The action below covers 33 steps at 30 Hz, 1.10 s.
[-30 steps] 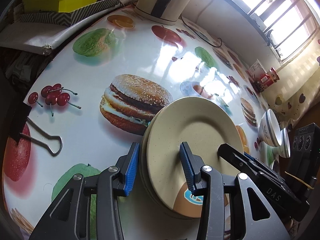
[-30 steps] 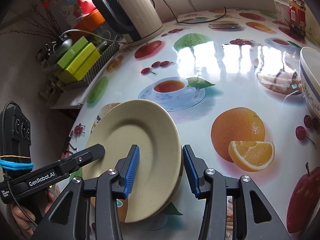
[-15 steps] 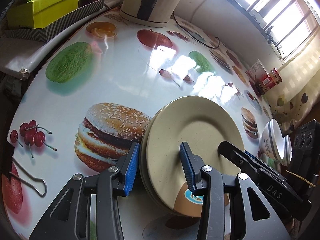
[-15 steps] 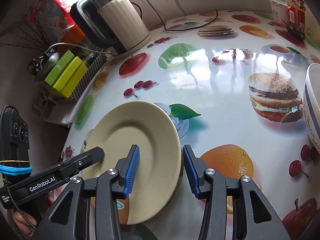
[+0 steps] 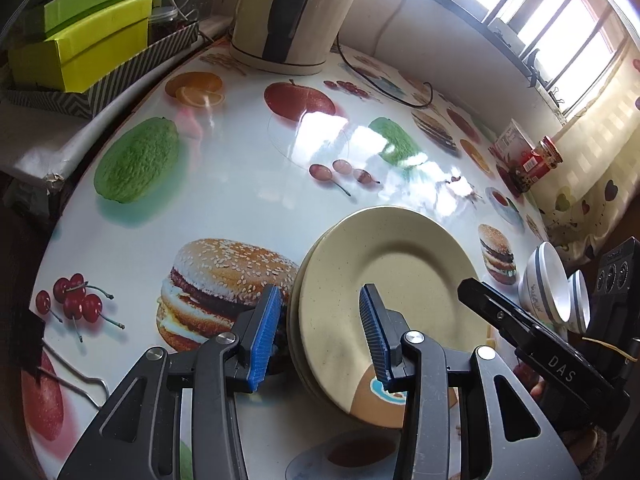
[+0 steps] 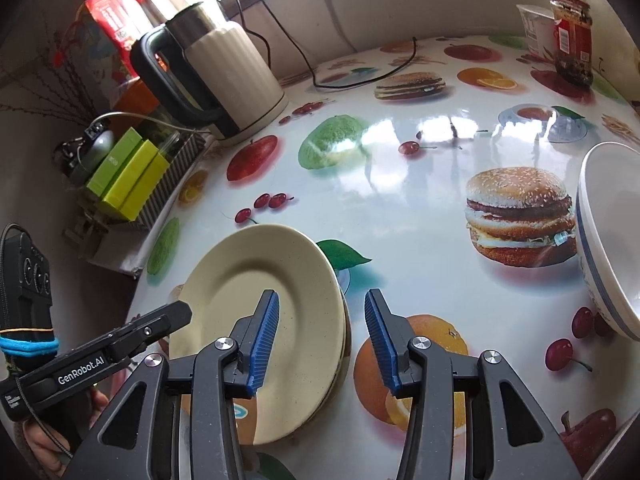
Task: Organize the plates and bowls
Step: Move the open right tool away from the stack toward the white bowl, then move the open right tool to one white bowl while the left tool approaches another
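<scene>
Two grippers of mine straddle one stack of beige plates (image 5: pixel 384 276) on the glossy food-printed table (image 5: pixel 224 184). Behind it, the cream kettle (image 6: pixel 224 76) stands at the table's far edge, with green boxes (image 5: pixel 80 52) in a striped tray just beside it. White bowls with blue bands (image 5: pixel 548 280) sit nested near the table's right edge, well apart from the plates. My left gripper (image 5: pixel 316 336) has its fingers spread around the stack's left rim, one blue pad over the top plate, one outside. My right gripper (image 6: pixel 320 336) is spread likewise around the right rim; whether any pad touches, I cannot tell.
</scene>
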{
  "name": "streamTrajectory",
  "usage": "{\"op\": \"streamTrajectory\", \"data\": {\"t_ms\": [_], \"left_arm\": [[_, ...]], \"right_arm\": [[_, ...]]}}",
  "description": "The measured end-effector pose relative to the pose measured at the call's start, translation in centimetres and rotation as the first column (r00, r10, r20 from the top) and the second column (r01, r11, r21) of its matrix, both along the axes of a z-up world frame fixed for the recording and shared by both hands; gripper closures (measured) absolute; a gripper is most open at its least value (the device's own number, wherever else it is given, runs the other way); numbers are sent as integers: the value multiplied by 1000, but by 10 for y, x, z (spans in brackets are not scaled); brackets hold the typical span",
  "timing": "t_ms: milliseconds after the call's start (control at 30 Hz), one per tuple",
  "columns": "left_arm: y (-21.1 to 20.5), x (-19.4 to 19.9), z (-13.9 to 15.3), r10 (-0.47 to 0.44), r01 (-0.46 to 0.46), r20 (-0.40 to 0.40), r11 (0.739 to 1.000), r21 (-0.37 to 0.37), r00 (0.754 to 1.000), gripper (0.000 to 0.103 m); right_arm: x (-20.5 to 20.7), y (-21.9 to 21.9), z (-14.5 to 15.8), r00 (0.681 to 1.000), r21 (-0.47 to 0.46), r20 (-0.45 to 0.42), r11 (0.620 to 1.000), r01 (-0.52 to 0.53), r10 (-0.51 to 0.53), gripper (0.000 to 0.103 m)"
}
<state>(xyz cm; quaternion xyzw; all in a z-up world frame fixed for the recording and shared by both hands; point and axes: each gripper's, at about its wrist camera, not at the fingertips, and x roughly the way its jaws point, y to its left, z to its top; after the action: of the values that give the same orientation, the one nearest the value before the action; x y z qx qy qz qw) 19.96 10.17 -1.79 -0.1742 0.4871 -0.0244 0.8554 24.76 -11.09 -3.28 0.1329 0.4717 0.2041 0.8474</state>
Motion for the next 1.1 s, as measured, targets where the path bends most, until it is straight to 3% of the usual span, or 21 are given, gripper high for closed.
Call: {"op": "streamTrajectory", "data": {"t_ms": [167, 233, 600, 933, 1100], "left_arm": [[-11, -13, 24, 3, -4, 57, 1000, 22, 998, 60], [-24, -18, 33, -25, 21, 76, 998, 51, 997, 60], [-107, -25, 59, -188, 183, 123, 982, 49, 974, 60], [-168, -19, 68, -300, 291, 139, 953, 79, 944, 60], [-185, -11, 65, -305, 299, 124, 952, 67, 944, 60]], "right_arm": [[-15, -20, 17, 999, -18, 39, 999, 38, -37, 58], [-22, -32, 26, 996, -15, 58, 998, 62, -61, 58], [-61, -112, 71, 964, -98, 160, 969, 228, -211, 57], [-72, -168, 84, 929, -163, 200, 924, 346, -313, 57], [-69, -179, 78, 929, -194, 205, 917, 348, -309, 57]]}}
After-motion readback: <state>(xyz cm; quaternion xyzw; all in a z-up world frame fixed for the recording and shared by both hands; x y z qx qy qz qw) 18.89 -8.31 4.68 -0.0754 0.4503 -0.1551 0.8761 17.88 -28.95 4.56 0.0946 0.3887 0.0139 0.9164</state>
